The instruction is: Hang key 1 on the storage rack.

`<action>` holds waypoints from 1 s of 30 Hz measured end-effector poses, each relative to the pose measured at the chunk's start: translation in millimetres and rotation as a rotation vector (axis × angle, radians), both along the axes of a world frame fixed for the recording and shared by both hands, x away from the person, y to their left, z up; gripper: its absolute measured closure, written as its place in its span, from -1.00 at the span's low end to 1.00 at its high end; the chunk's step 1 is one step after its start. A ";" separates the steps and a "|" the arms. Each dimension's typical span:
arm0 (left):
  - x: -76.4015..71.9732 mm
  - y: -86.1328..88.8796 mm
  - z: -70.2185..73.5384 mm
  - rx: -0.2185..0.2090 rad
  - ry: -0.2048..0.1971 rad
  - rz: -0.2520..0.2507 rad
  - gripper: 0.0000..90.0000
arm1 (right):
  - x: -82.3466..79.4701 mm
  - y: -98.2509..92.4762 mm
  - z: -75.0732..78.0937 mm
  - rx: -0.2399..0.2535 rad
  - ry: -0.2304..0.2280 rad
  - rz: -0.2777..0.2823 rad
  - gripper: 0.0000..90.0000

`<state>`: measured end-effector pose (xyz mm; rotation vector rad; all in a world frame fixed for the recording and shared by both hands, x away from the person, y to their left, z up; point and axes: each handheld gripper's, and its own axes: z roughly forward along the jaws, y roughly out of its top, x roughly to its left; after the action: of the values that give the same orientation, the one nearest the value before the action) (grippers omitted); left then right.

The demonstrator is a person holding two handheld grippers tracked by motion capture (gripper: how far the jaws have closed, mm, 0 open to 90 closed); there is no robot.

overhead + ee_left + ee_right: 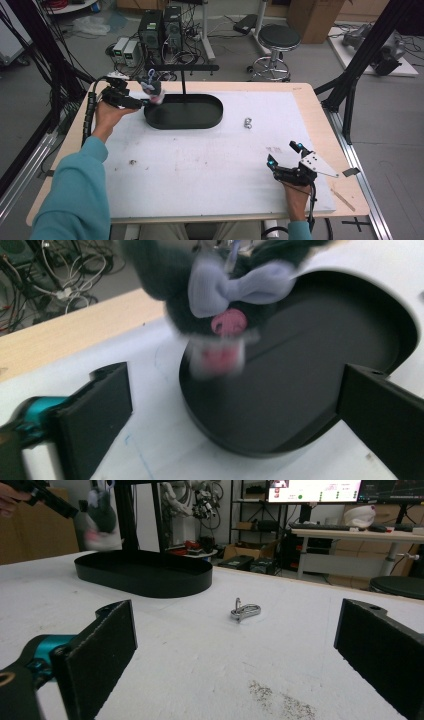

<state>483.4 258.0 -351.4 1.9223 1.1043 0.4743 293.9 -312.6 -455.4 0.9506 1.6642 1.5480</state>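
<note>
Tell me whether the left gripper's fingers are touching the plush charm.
Apart. In the left gripper view the fingers stand wide open, and the blurred plush charm hangs beyond them over the black tray, clear of both.

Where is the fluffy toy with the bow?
The dark fluffy toy with a lilac bow hangs over the left end of the black oval tray, just ahead of the open left gripper, in the high view.
</note>
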 end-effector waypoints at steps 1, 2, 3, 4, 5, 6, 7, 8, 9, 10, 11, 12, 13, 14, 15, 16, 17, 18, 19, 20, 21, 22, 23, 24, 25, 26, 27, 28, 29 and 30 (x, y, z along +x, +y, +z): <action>-2.6 0.6 1.4 -0.030 -0.034 -0.007 -0.96 | -0.2 0.0 0.0 0.000 0.000 0.000 -0.94; -5.7 0.7 2.7 -0.049 -0.070 -0.005 -0.96 | -0.5 0.2 -0.1 -0.001 0.000 0.000 -0.94; -8.2 0.9 4.1 -0.063 -0.094 -0.017 -0.96 | -0.5 0.2 -0.1 -0.001 0.000 0.000 -0.94; -11.0 1.2 5.7 -0.077 -0.100 -0.025 -0.96 | -0.6 0.3 -0.1 0.000 -0.001 -0.001 -0.94; -14.2 1.3 7.2 -0.087 -0.113 -0.030 -0.96 | -0.2 0.2 -0.1 0.000 -0.002 -0.002 -0.94; -17.9 1.5 8.5 -0.097 -0.135 -0.038 -0.96 | -0.2 0.2 -0.1 0.000 -0.002 -0.002 -0.94; -22.5 1.5 9.8 -0.102 -0.155 -0.044 -0.96 | -0.2 -0.1 0.0 0.002 0.001 0.001 -0.94; -27.0 1.9 11.3 -0.108 -0.173 -0.057 -0.96 | -0.2 -0.1 0.0 0.002 0.001 0.001 -0.94; -32.3 2.3 12.4 -0.121 -0.194 -0.070 -0.96 | -0.1 0.0 0.0 -0.001 -0.001 -0.001 -0.94; -38.1 3.5 13.5 -0.134 -0.218 -0.082 -0.96 | -0.1 0.2 -0.1 -0.001 -0.003 -0.001 -0.94; -44.4 4.4 14.4 -0.153 -0.236 -0.089 -0.96 | 0.0 0.1 0.0 -0.005 -0.003 -0.001 -0.94; -50.7 5.4 15.4 -0.171 -0.252 -0.102 -0.96 | -0.1 0.3 0.0 0.001 -0.001 -0.001 -0.94; -57.3 6.1 16.4 -0.183 -0.269 -0.109 -0.96 | -0.1 0.1 0.0 0.001 0.003 -0.002 -0.94; -64.0 6.9 16.9 -0.194 -0.290 -0.120 -0.96 | -0.1 0.0 0.0 0.002 0.004 0.000 -0.94; -70.9 8.0 17.2 -0.204 -0.312 -0.135 -0.96 | 0.0 0.2 0.0 -0.001 0.001 -0.001 -0.94; -77.5 8.3 16.7 -0.217 -0.334 -0.140 -0.96 | 0.1 0.2 -0.1 -0.006 -0.005 -0.001 -0.94; -83.9 8.7 16.0 -0.225 -0.348 -0.147 -0.96 | 0.0 0.4 0.0 -0.010 -0.005 -0.001 -0.94; -89.4 9.3 14.8 -0.227 -0.361 -0.156 -0.96 | -0.1 0.4 0.0 -0.001 0.002 -0.001 -0.94; -94.9 9.7 13.1 -0.231 -0.369 -0.161 -0.96 | -0.1 0.4 0.0 -0.001 0.002 -0.001 -0.94; -100.0 10.1 11.0 -0.229 -0.376 -0.165 -0.96 | -0.2 0.2 0.0 -0.002 0.003 0.000 -0.94; -104.7 10.4 8.9 -0.233 -0.378 -0.169 -0.96 | 0.4 0.1 0.0 -0.007 -0.007 0.000 -0.94; -109.7 10.6 6.0 -0.250 -0.386 -0.167 -0.96 | -0.7 0.7 0.0 -0.005 0.004 0.000 -0.94; -114.7 11.0 3.3 -0.262 -0.395 -0.170 -0.96 | -0.7 1.1 0.0 -0.004 0.003 -0.001 -0.94; -119.3 11.3 0.4 -0.273 -0.404 -0.178 -0.96 | -1.1 1.2 -0.1 -0.002 0.005 -0.002 -0.94; -123.9 11.3 -2.2 -0.277 -0.408 -0.183 -0.96 | -0.8 1.0 -0.1 -0.005 0.002 -0.002 -0.94; -128.6 11.1 -4.8 -0.280 -0.419 -0.188 -0.96 | -0.8 1.0 -0.1 -0.005 0.002 -0.002 -0.94; -132.8 10.8 -7.4 -0.288 -0.433 -0.193 -0.96 | -1.1 1.3 -0.1 -0.003 0.005 -0.003 -0.94; -136.9 10.9 -9.2 -0.287 -0.442 -0.198 -0.96 | -1.1 1.3 -0.1 -0.003 0.005 -0.003 -0.94; -140.6 10.6 -10.7 -0.286 -0.453 -0.200 -0.96 | -0.4 0.8 0.0 -0.007 -0.004 -0.004 -0.94; -143.7 10.2 -12.1 -0.288 -0.462 -0.206 -0.96 | -1.0 1.1 -0.1 -0.004 0.004 -0.002 -0.94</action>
<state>339.7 268.2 -363.4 1.5487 0.6287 0.5732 292.9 -311.5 -455.5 0.9540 1.6682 1.5418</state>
